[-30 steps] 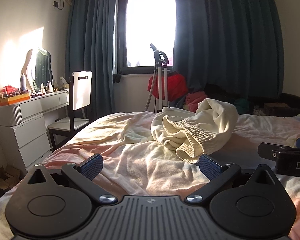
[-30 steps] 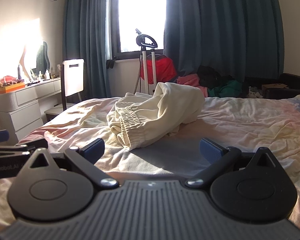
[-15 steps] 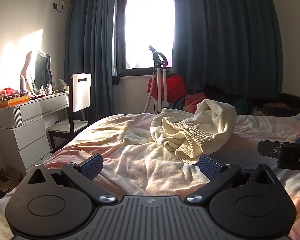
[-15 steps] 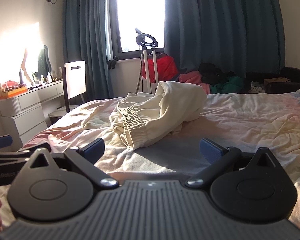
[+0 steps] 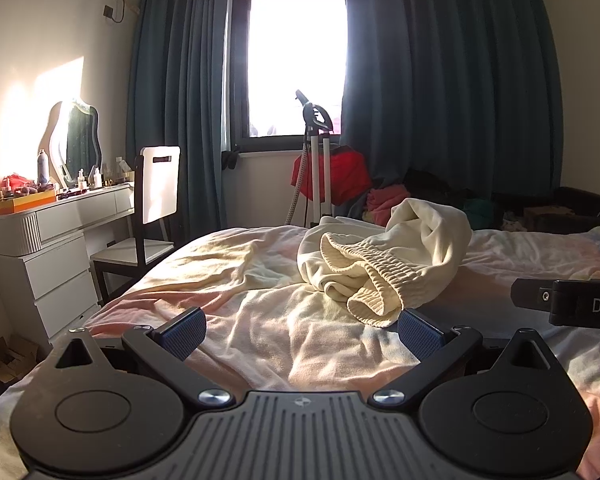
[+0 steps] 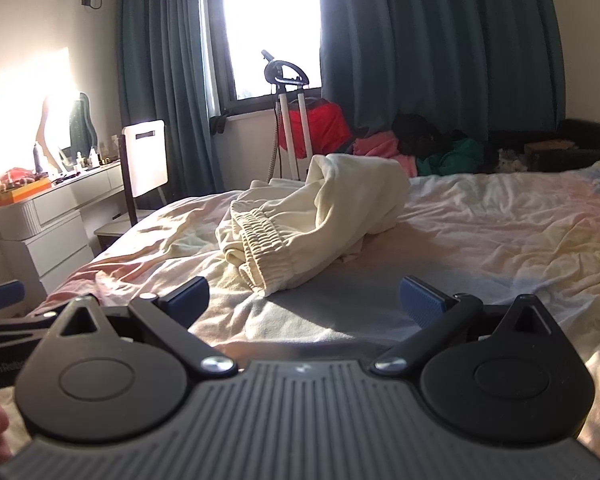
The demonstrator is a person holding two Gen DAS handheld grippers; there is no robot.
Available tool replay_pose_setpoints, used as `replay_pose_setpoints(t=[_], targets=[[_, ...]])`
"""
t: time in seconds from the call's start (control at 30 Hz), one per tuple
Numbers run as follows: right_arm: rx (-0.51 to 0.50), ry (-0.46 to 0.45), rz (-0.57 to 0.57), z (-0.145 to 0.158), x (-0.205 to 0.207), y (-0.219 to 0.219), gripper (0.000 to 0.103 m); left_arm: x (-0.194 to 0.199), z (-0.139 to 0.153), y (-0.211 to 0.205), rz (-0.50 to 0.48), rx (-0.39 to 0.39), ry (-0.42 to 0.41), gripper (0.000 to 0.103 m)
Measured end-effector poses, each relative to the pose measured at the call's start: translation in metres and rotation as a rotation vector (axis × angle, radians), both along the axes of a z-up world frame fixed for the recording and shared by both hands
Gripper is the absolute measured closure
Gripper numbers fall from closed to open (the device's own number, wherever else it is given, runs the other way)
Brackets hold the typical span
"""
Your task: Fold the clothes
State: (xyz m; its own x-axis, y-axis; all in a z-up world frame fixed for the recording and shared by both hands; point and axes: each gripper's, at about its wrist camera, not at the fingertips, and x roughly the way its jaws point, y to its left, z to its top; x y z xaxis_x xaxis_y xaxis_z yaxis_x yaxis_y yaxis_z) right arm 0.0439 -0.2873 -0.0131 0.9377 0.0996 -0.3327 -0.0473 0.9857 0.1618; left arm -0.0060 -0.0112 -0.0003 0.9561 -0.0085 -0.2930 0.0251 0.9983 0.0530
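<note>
A crumpled cream garment with a ribbed elastic waistband (image 5: 384,264) lies in a heap on the bed (image 5: 236,280); it also shows in the right wrist view (image 6: 312,224). My left gripper (image 5: 300,330) is open and empty, low over the sheet just short of the garment's waistband. My right gripper (image 6: 304,300) is open and empty, also just short of the garment. The right gripper's side shows at the right edge of the left wrist view (image 5: 568,306).
The bed sheet (image 6: 500,232) is wrinkled, pink and cream. A white dresser (image 5: 56,240) with a mirror and a chair (image 5: 152,216) stand left of the bed. A garment steamer (image 5: 316,160), a window and piled clothes (image 6: 440,148) are behind the bed.
Both grippers have risen and tilted slightly, so the garment sits a little lower in each view. The garment has not moved. Both stay open.
</note>
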Motion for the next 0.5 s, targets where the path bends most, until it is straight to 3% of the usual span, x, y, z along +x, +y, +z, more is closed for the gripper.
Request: replay_pose_setpoints(t=[0.33,0.37,0.47,0.5], targets=[[0.019,0.012,-0.002,-0.0104,0.0039,-0.0033,0.003,-0.0015,-0.0022,0.0004,-0.012,0.004,-0.007,0.000],[0.018,0.008,0.001,-0.0104,0.0035,-0.0033,0.006,-0.0017,-0.0025,0.0009,-0.013,0.002,-0.008,0.000],[0.007,0.005,-0.006,-0.0096,0.0024,-0.0020,0.034,-0.0017,-0.0029,0.0020,-0.013,-0.003,-0.009,0.000],[0.010,0.002,-0.008,-0.0095,0.0021,-0.0025,0.037,-0.0022,-0.0030,0.0026,-0.013,-0.006,-0.011,0.000]])
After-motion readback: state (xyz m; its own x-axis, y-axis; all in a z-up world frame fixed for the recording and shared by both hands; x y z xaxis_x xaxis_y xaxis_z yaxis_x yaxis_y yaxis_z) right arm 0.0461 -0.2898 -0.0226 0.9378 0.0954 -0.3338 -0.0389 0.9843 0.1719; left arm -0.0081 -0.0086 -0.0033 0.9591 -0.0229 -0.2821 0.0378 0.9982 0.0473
